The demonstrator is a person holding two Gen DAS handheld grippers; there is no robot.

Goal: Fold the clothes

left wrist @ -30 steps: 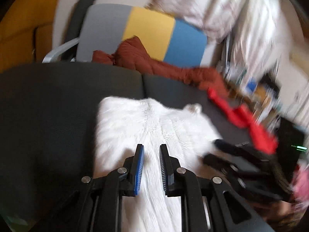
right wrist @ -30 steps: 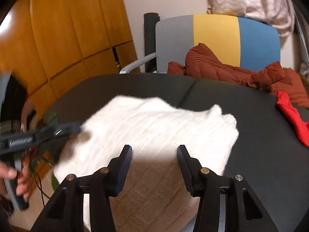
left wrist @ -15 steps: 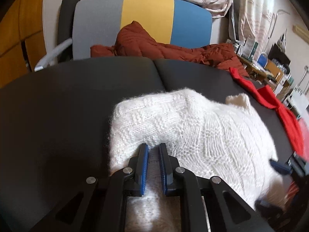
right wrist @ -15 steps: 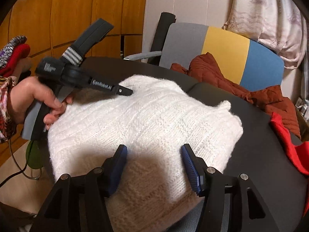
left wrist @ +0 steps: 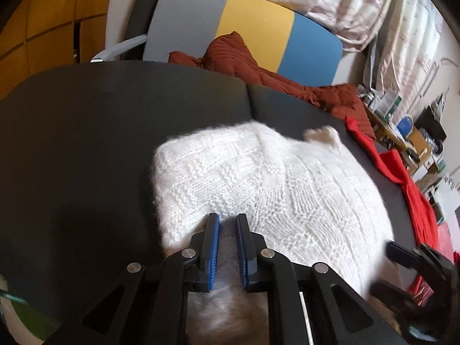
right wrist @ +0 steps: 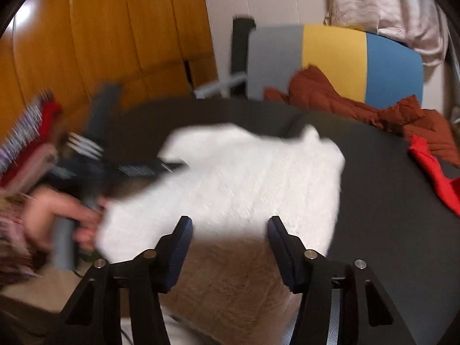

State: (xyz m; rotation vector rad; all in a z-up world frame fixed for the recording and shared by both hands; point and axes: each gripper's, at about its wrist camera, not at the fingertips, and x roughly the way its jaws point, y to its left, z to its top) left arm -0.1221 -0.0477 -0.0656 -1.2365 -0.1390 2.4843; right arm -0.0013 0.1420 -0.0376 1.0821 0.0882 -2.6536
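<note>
Lettering unreadable; left gripper [left wrist: 227, 224] pinches white sweater [left wrist: 273, 184].

We count one white knitted sweater [left wrist: 258, 184] lying on one dark table [left wrist: 86, 143]. Beyond the table stands one chair [left wrist: 253, 28] with three colour panels: grey, yellow and blue. Against the chair lies one rust-brown garment [left wrist: 258, 69], and one red garment [left wrist: 402, 178] sits at the table's right edge. Two grippers show, the left gripper [left wrist: 227, 247] and the right gripper [right wrist: 230, 250].
</note>
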